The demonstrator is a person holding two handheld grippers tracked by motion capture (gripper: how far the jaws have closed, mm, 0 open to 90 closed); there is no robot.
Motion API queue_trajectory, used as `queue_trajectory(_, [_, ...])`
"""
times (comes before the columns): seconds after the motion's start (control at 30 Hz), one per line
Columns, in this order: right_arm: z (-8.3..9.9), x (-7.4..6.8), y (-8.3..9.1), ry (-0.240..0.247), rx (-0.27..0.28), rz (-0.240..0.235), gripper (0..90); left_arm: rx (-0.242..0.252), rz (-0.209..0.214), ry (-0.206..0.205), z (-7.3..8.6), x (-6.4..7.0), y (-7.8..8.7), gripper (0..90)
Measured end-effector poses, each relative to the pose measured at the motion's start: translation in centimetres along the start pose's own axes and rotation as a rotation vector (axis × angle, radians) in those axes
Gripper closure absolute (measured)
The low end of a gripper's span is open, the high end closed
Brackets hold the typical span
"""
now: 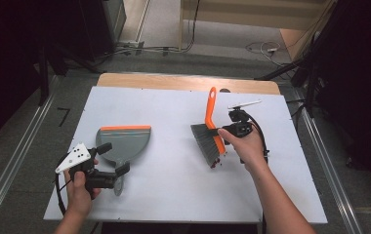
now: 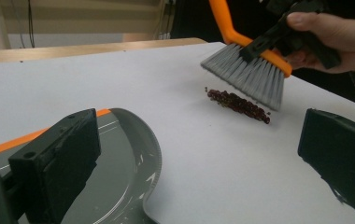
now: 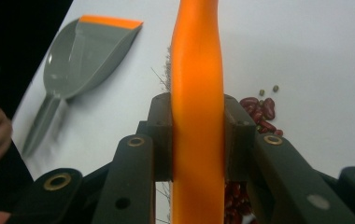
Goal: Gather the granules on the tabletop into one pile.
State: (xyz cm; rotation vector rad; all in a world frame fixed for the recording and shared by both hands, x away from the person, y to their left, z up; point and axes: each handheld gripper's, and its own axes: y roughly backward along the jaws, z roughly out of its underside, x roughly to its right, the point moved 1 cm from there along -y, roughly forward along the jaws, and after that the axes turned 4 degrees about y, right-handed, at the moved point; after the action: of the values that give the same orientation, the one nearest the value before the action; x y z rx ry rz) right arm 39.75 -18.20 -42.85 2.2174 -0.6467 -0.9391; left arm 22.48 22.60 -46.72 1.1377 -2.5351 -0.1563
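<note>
Sweep-up job, early stage: tools in hand or nearly so, beans not yet moved.

Nearest us, at about 7 o'clock on the table (image 1: 174, 195), our left gripper (image 1: 111, 159) sits with its jaws spread wide. In the left gripper view they stand on either side of the dustpan's rear end without pressing it. We judge the pan not yet gripped.

The dustpan (image 1: 125, 142) lies flat at 9 o'clock, orange lip pointing away from us, handle toward us. It is well apart from the beans.

Across at 3 o'clock, our right gripper (image 1: 225, 130) is closed on the brush (image 1: 212, 131), jaws clamped on the orange back just above the bristles; the right gripper view shows both pads tight against the orange spine. The handle points to 12 o'clock, the bristles face 9 o'clock and slightly toward us.

The beans (image 2: 238, 101), dark red with a few small green ones, lie in a short heap under the near end of the bristles, around 4 o'clock from table centre. Whether the bristle tips touch the heap we cannot tell; from the left gripper view they seem to hang just over it.

Next move, as we judge it: close the left jaws on the pan handle and bring the lip toward the heap. Then drag the brush toward 9 o'clock, bristles low, so the beans roll onto the lip rather than scatter.
</note>
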Motion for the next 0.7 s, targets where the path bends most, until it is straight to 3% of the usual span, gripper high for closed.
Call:
queue_trajectory(0.17, [0.2, -2.2, 1.9, 0.284, -0.084, 0.09, 68.6, 0.003, 0.001, 0.0, 0.0, 0.0, 0.0, 0.0])
queue_trajectory(0.27, [1.1, -2.9, 2.0, 0.419, -0.162, 0.117, 68.7, 0.003, 0.001, -0.002, 0.0, 0.0, 0.1, 0.0])
queue_trajectory(0.37, [2.3, -3.7, 1.6, 0.602, -0.223, 0.148, 68.7, 0.0, 0.001, -0.002, 0.0, 0.1, 0.0, 0.0])
queue_trajectory(0.43, [3.0, -4.2, 1.4, 0.668, -0.265, 0.148, 68.7, -0.001, 0.001, -0.004, 0.0, 0.2, 0.0, 0.0])
queue_trajectory(0.53, [3.9, -4.9, 1.2, 0.7, -0.331, 0.139, 68.7, -0.002, 0.002, -0.005, 0.0, 0.2, 0.0, 0.0])
queue_trajectory(0.7, [4.9, -4.9, -0.2, 0.755, -0.385, 0.084, 68.8, -0.005, 0.003, -0.005, 0.0, 0.2, -0.1, 0.0])
